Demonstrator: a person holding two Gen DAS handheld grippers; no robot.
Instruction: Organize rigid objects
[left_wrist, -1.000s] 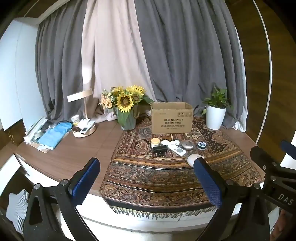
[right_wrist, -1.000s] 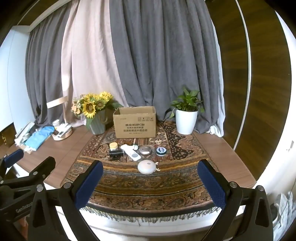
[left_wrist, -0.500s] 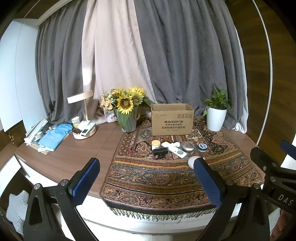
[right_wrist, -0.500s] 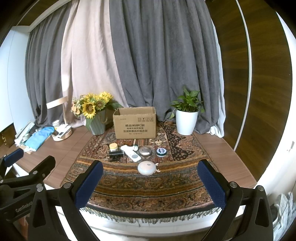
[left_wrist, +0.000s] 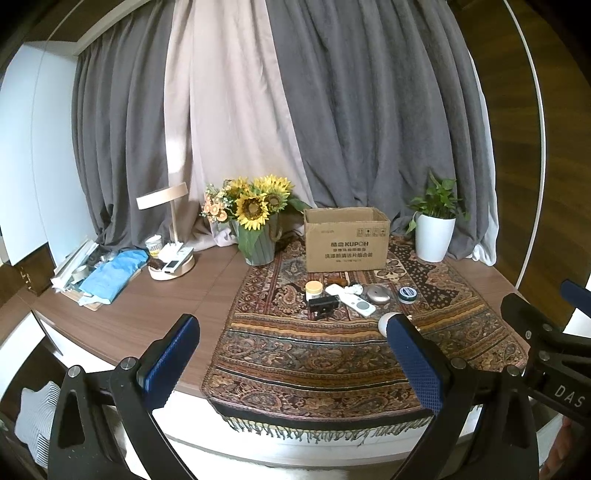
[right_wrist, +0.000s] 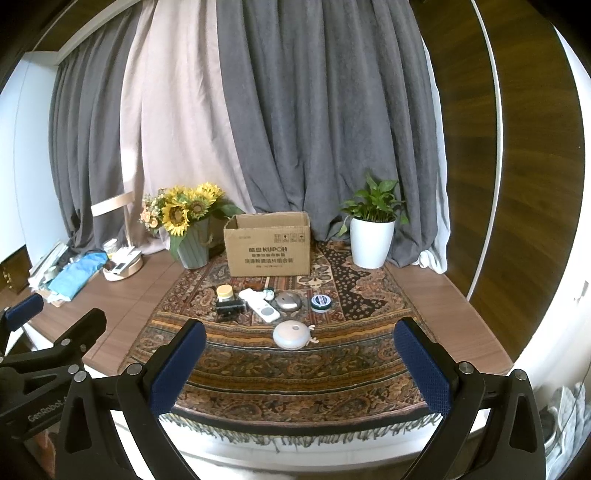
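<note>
The left gripper (left_wrist: 295, 363) hung wide open over the near edge of a patterned rug (left_wrist: 332, 354) on a wooden table (left_wrist: 147, 314), with part of the right gripper (left_wrist: 554, 339) showing at the right edge. On the rug stood an open cardboard box (left_wrist: 346, 243), and just in front of it lay a yellow-lidded jar (left_wrist: 313, 290), a black block (left_wrist: 323, 305), a white remote (left_wrist: 356, 301), a grey oval case (left_wrist: 378, 294) and a round tin (left_wrist: 407, 294), with a white round thing (left_wrist: 386, 321) nearer, partly hidden by a finger. A sunflower vase (left_wrist: 256, 225) stood left of the box, a potted plant (left_wrist: 435, 229) right of it, and a lamp (left_wrist: 168, 229) and blue cloth (left_wrist: 110, 275) lay further left
</note>
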